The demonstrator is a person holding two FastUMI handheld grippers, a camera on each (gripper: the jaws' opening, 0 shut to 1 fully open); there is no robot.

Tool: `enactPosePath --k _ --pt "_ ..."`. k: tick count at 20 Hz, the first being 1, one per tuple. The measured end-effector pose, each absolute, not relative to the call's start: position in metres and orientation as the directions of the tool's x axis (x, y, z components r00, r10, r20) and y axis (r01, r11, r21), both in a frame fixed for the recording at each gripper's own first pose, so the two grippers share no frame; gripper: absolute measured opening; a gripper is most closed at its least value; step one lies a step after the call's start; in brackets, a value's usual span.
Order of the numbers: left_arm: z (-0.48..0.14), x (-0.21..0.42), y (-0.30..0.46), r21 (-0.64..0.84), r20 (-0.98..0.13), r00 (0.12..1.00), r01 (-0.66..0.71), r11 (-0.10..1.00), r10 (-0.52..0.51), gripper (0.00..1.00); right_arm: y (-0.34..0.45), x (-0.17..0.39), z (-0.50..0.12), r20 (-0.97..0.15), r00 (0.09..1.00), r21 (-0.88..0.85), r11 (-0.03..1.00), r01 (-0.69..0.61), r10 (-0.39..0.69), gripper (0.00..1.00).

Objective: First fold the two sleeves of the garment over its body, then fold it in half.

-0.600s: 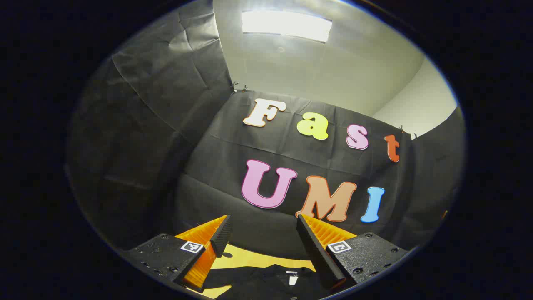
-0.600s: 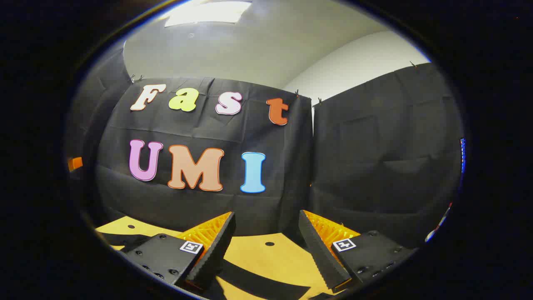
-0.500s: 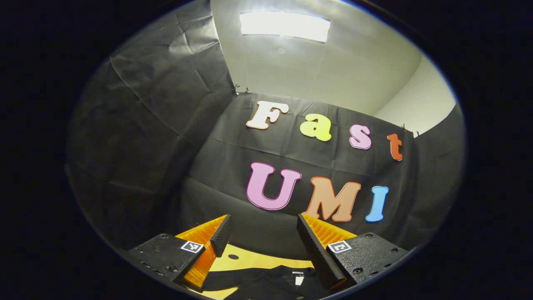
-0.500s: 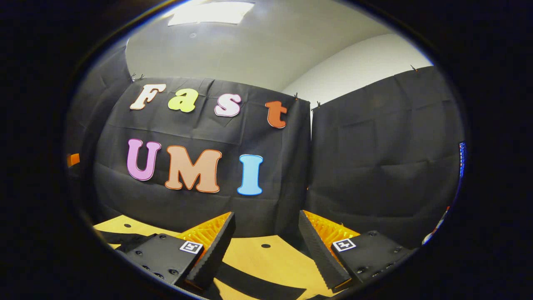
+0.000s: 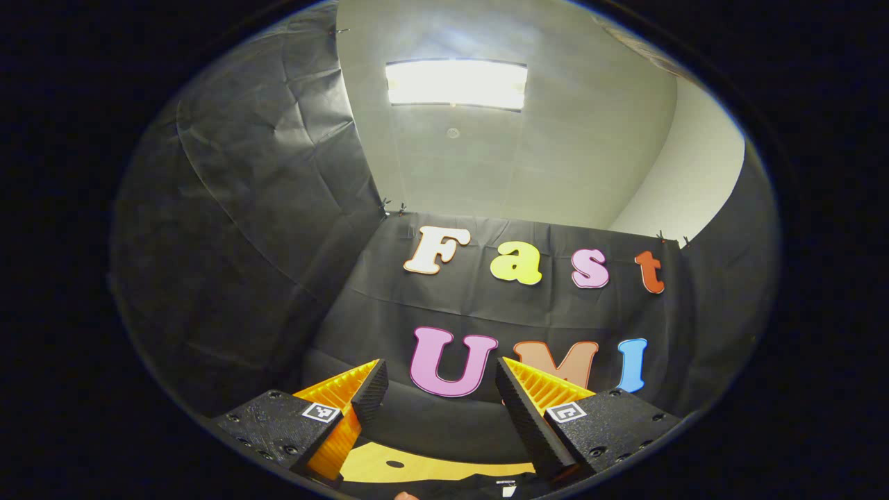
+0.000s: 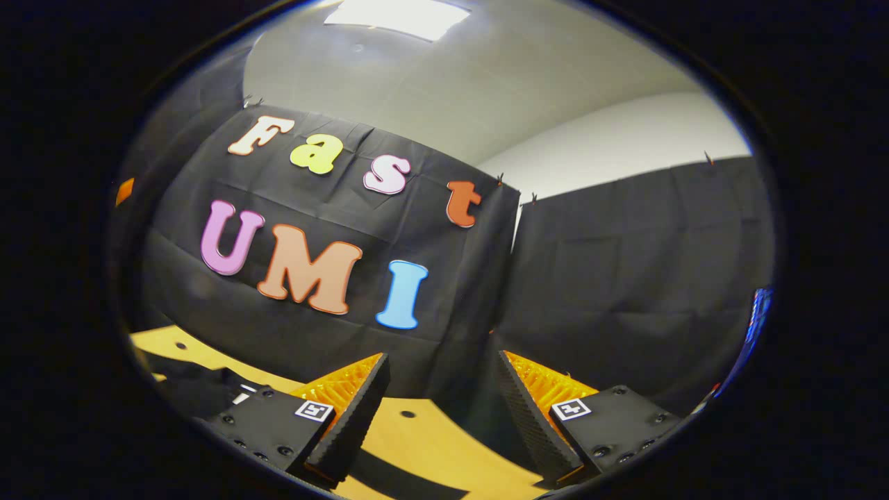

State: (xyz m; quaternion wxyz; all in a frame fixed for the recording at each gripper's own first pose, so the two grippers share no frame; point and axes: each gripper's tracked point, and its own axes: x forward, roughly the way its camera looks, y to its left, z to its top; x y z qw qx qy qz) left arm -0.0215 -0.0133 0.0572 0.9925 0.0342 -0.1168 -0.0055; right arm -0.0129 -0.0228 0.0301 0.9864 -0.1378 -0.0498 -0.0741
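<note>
The left tongs are spread, gripping nothing, and point up at the booth's back wall and a ceiling light. The right tongs are likewise spread and empty above the bench. The dark garment lies on the bench below the left tongs; part of it lies toward the bench's left edge in the right gripper view.

**Cloth, wood and ridged pads**

The booth wall is matt, creased black cloth. The table looks like smooth, pale wood. The garment seems soft dark fabric. The left gripper fingers carry finely ridged pads; their bodies look grainy matt plastic.
</note>
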Motion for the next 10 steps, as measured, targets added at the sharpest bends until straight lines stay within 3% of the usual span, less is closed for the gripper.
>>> enactPosePath --k 1,3,5,7,10 --pt "0.055 -0.02 -0.007 0.064 0.22 0.976 -0.021 0.998 0.006 0.92 -0.019 -0.017 0.041 0.166 0.978 -0.305 0.937 0.17 -0.124 0.99" --pt "0.05 -0.019 0.0 0.044 0.193 0.98 -0.052 0.998 0.043 0.9 0.012 -0.023 0.051 0.205 0.979 -0.28 0.957 0.07 -0.012 1.0" --pt "0.044 -0.017 0.003 0.011 0.164 0.985 -0.058 0.998 0.056 0.9 0.052 -0.018 0.04 0.119 0.982 -0.147 0.981 -0.126 0.144 0.99" --pt "0.036 -0.017 0.009 0.002 0.134 0.988 -0.07 0.998 0.069 0.92 0.054 -0.001 0.006 -0.003 0.987 -0.018 0.987 -0.16 0.16 1.0" --pt "0.031 -0.015 0.005 0.012 0.105 0.993 -0.055 0.998 0.054 0.92 0.039 0.004 -0.002 -0.032 0.987 0.027 0.988 -0.154 0.155 0.98"
